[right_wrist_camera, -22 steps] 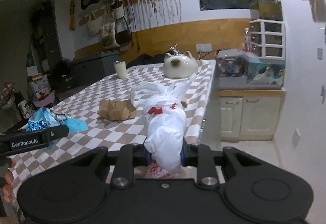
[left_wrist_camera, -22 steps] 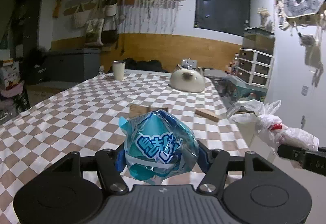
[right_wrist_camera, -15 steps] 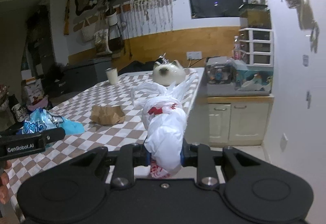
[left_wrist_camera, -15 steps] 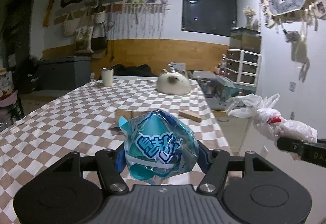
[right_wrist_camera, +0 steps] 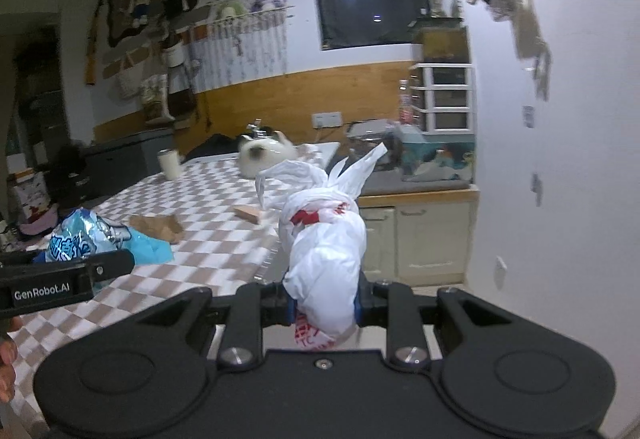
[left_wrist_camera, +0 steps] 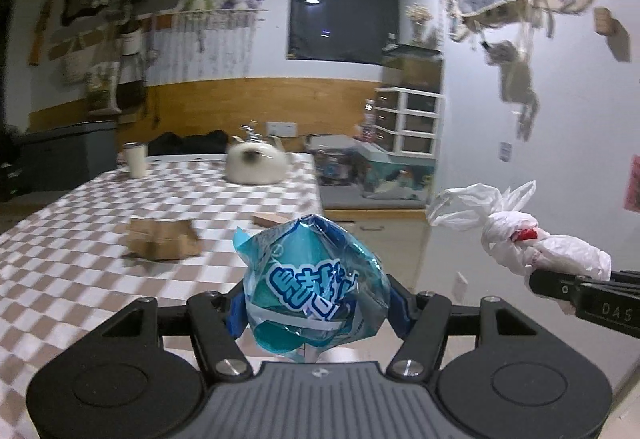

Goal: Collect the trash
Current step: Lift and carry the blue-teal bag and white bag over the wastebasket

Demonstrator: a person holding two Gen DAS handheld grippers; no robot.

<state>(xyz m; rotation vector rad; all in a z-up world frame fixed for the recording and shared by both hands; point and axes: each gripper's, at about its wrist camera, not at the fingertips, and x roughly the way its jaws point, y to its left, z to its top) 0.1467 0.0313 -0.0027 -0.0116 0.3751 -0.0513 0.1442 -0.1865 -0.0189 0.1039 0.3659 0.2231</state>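
My left gripper is shut on a crumpled blue snack bag, held up near the right edge of the checkered table. The same blue snack bag shows at the left of the right wrist view. My right gripper is shut on a knotted white plastic bag with red print, carried beyond the table's edge. That white plastic bag also appears at the right of the left wrist view. A crumpled brown paper bag lies on the table.
On the table sit a small wooden block, a white cup and a cream cat-shaped object. Cream cabinets carrying storage boxes and a white drawer unit stand right of the table. A hand shows at the left edge.
Both grippers have moved rightward together with their bags; the table has slid left in both views and the cabinets and right wall have come closer to centre. Neither grip has altered.
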